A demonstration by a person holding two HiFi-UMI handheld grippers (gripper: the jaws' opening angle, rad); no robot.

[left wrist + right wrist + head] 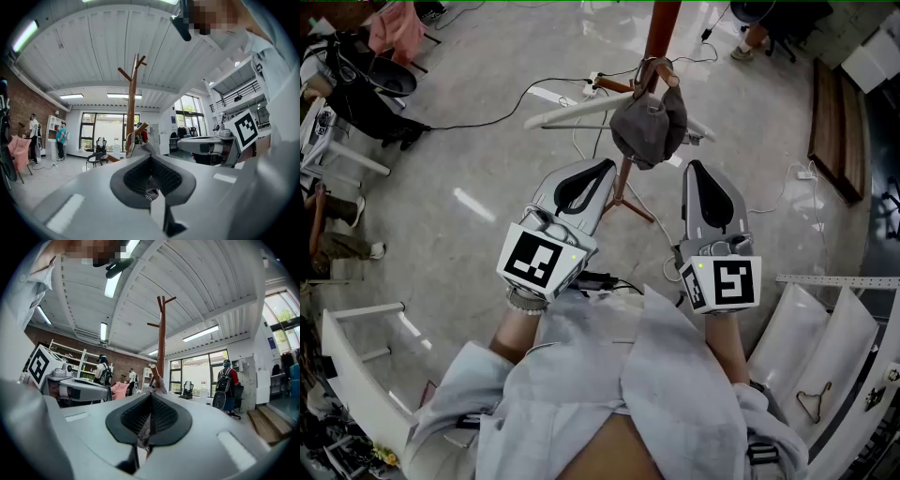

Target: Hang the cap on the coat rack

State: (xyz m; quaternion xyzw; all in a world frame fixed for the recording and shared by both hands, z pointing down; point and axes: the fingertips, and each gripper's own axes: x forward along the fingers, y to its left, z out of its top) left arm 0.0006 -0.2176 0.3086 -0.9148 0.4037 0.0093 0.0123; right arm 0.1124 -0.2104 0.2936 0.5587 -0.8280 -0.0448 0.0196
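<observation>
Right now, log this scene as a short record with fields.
cap: dark grey, hanging on the coat rack
coat rack: brown wooden pole with pegs
left hand-held gripper: jaws together, empty, apart from the cap
right hand-held gripper: jaws together, empty, apart from the cap
task state: cap appears hung
</observation>
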